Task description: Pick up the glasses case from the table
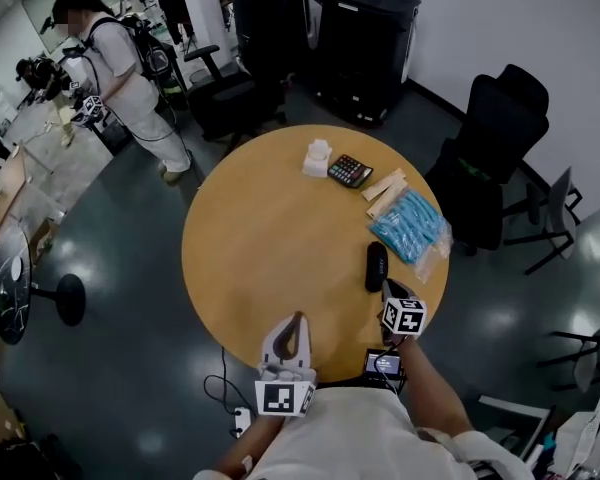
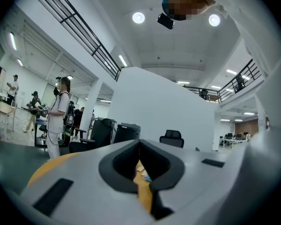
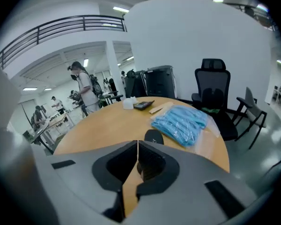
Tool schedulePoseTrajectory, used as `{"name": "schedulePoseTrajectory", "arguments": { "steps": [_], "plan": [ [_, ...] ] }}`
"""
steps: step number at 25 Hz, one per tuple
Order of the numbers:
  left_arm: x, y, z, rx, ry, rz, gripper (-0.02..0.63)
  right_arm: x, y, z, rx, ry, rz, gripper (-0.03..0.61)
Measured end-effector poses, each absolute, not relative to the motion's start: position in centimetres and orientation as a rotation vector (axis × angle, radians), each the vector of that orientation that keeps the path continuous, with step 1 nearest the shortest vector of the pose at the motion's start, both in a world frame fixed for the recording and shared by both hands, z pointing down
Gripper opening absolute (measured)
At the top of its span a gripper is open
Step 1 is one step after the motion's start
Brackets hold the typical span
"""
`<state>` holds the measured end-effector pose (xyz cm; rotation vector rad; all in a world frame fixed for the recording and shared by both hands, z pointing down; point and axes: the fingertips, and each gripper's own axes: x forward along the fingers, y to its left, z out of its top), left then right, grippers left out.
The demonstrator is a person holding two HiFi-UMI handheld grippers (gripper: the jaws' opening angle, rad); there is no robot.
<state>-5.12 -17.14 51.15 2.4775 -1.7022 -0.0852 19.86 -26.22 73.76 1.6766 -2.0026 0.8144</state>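
The black glasses case (image 1: 377, 265) lies on the round wooden table (image 1: 270, 248), near its right front edge. My right gripper (image 1: 390, 290) is just behind the case's near end, tilted down towards it, jaws shut with nothing between them. In the right gripper view the glasses case (image 3: 154, 137) shows just past the right gripper's (image 3: 137, 142) closed tips. My left gripper (image 1: 299, 317) hovers level over the table's front edge, left of the case and apart from it. Its jaws meet at the tip and hold nothing; the left gripper (image 2: 139, 143) view looks out across the table.
A blue plastic pack (image 1: 410, 226), two tan packets (image 1: 385, 193), a calculator (image 1: 350, 171) and a white box (image 1: 317, 158) lie further back on the table. Black office chairs (image 1: 495, 138) and black bins (image 1: 365, 33) stand round it. A person (image 1: 120, 78) stands far left.
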Motion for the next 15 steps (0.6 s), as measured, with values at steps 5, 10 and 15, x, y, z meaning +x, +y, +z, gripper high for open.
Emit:
{"name": "schedulePoseTrajectory", "arguments": {
  "steps": [5,10,15],
  "plan": [
    [-4.9,-20.1,53.2,2.434,-1.721,-0.027,0.008,21.4,-29.4,80.2,1.55,-1.833,0.933,0.188],
    [-4.7,-21.5,54.0,2.394,-1.726,-0.01,0.008,21.9,-31.4,84.3,1.435,-1.732,1.053,0.307],
    [-4.8,-22.1,54.7,2.376,-1.727,0.003,0.008,20.6,-33.4,87.0,1.283,-1.712,1.175,0.325]
  ]
}}
